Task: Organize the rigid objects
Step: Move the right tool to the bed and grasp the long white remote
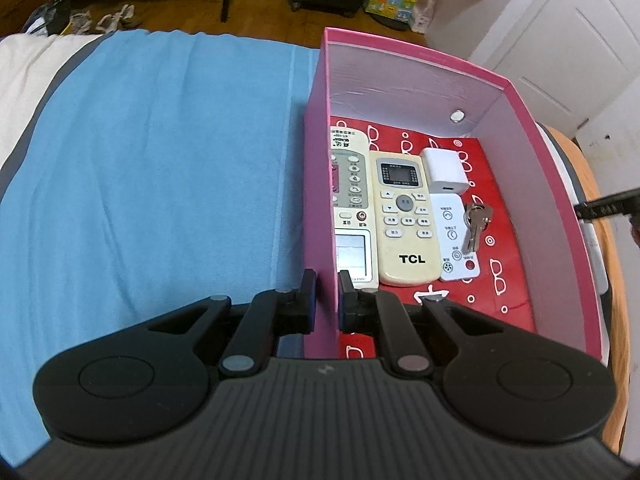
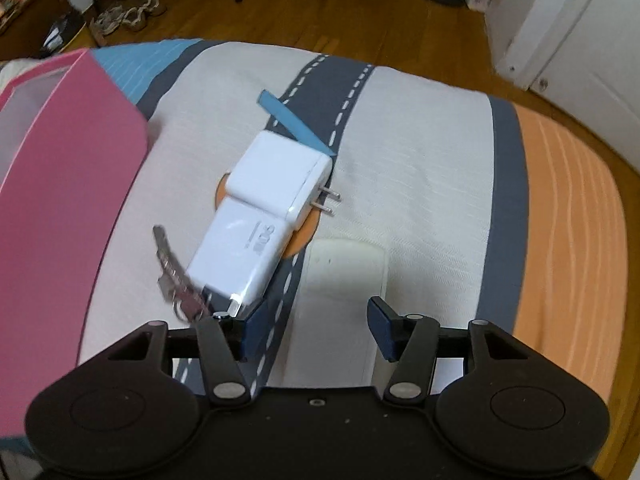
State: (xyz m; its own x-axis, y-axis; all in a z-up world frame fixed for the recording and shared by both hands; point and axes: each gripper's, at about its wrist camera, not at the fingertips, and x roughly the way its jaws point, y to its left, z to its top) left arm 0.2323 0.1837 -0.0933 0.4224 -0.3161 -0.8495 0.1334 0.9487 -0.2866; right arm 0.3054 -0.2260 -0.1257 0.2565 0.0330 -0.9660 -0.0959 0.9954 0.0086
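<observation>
A pink box [image 1: 404,68] stands on the bed; its pink outside wall also shows at the left of the right wrist view [image 2: 72,208]. Inside lie a white remote [image 1: 352,200], a cream TCL remote [image 1: 404,216], a small white charger [image 1: 445,172], a thin white remote [image 1: 454,236] and keys [image 1: 474,224]. My left gripper [image 1: 327,300] is shut on the box's left wall. My right gripper [image 2: 316,328] is open above a white remote [image 2: 346,280] on the bed. Beside it lie two white chargers [image 2: 280,172] [image 2: 240,260] and keys [image 2: 172,268].
A blue towel [image 1: 152,168] covers the bed left of the box. A blue strip [image 2: 294,122] and an orange disc [image 2: 298,236] lie by the chargers. An orange blanket [image 2: 568,220] lies at the right. Wooden floor, shoes and furniture lie beyond the bed.
</observation>
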